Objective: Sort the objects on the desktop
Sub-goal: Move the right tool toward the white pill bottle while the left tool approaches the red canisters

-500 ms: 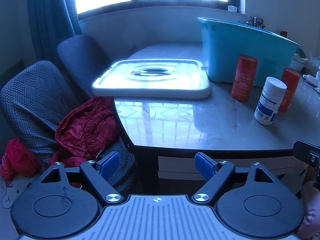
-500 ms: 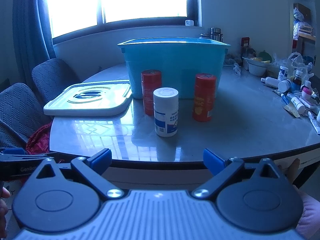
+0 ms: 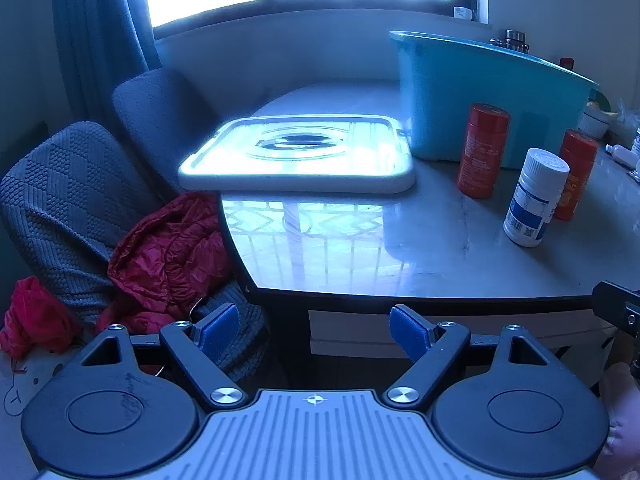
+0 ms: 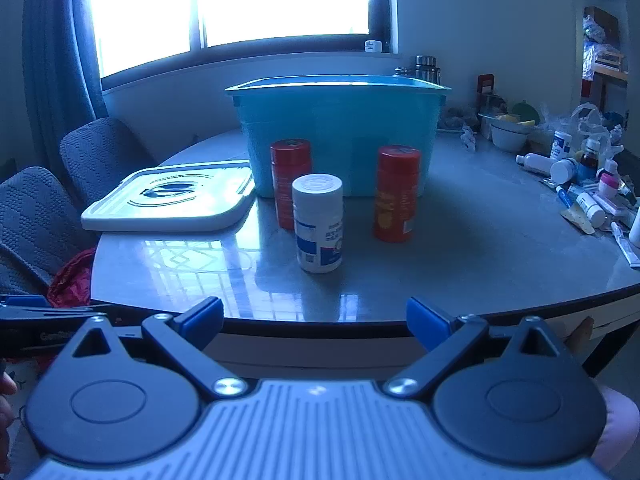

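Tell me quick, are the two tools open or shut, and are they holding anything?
Left tool: open, holding nothing, short of the table.
Right tool: open wide, holding nothing, facing the white bottle.

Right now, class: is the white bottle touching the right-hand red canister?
Apart. The right wrist view shows bare tabletop between the white bottle and the red canister, which stands further back beside the bin.

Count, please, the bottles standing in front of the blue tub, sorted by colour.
Red bottles: 2, the left one and the right one
White bottle: 1
Total: 3
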`<state>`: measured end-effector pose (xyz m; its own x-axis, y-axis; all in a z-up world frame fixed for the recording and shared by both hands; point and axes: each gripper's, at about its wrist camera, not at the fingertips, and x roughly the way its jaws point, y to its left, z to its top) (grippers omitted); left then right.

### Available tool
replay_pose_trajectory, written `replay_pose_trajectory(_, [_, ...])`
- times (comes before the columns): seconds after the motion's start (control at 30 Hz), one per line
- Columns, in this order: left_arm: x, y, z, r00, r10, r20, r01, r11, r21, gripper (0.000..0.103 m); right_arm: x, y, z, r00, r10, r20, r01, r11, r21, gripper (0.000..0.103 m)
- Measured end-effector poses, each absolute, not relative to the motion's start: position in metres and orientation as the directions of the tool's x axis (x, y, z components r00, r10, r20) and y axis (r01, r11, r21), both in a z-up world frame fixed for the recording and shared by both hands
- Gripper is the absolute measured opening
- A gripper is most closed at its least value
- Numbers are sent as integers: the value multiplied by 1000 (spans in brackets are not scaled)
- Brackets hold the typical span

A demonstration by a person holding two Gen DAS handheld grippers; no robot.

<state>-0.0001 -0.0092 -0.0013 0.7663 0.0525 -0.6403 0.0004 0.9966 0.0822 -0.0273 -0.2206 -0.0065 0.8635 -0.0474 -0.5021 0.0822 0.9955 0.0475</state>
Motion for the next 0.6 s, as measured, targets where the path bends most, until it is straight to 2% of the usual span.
replay_pose_trajectory(0.6, [3, -9, 0, 767, 70, -637, -19, 996, 86, 84, -25, -229, -11, 874, -52, -483, 97, 993, 69, 98])
